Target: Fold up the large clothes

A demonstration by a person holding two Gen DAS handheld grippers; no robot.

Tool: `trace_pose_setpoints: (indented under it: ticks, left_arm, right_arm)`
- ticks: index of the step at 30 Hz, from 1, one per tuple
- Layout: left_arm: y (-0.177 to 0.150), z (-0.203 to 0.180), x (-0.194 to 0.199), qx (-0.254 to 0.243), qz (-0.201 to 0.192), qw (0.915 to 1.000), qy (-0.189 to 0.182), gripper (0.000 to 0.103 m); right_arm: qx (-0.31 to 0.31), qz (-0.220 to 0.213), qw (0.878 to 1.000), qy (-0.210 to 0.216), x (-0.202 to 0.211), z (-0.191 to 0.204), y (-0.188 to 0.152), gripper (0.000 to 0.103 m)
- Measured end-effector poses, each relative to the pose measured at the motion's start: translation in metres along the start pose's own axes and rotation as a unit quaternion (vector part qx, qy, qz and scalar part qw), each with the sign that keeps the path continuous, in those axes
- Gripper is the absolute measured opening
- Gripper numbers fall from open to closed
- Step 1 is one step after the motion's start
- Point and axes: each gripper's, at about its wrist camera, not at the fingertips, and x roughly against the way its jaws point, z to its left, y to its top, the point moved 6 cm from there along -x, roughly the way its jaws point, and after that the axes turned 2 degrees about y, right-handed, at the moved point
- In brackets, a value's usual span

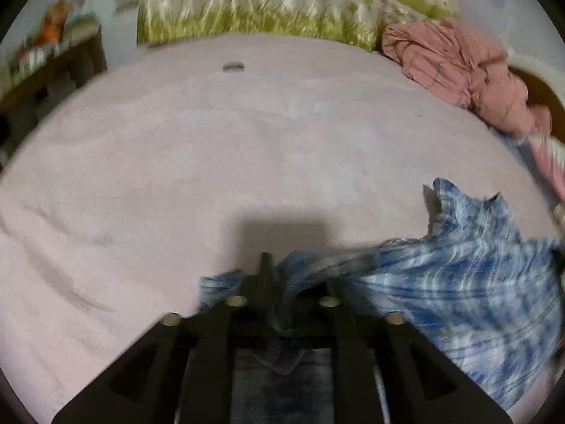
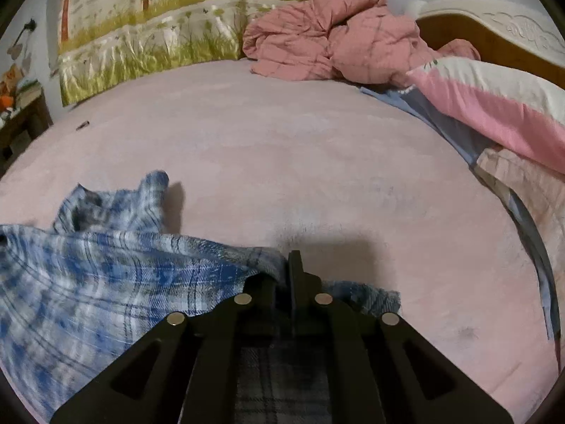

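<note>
So you held the blue plaid shirt [image 2: 106, 275] over the bed [image 2: 282, 141]. Both jaws were pinched tight on its edge. It looked soft and floppy, so corners were best to grab.

The blue plaid shirt [image 2: 106, 275] is soft woven cloth, the pink bed sheet [image 2: 282, 162] matt and slightly fuzzy, the grass-print cushion [image 2: 141, 53] at upper left glossy satin, the grippers' fingers [image 2: 295, 272] matt black plastic.
</note>
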Motion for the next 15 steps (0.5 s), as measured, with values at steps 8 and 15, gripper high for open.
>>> trace_pose_setpoints:
  ticks: [8,15]
  left_arm:
    - [-0.002,0.034,0.103,0.029,-0.134,0.9904,-0.013,0.103]
    - [-0.048,0.056,0.155,0.071,-0.152,0.9855,-0.026,0.103]
  right_arm:
    - [-0.069,-0.093,0.993,-0.025,0.094,-0.052,0.016,0.095]
    - [-0.13,-0.106,0.986,0.018,0.153,-0.086,-0.024,0.102]
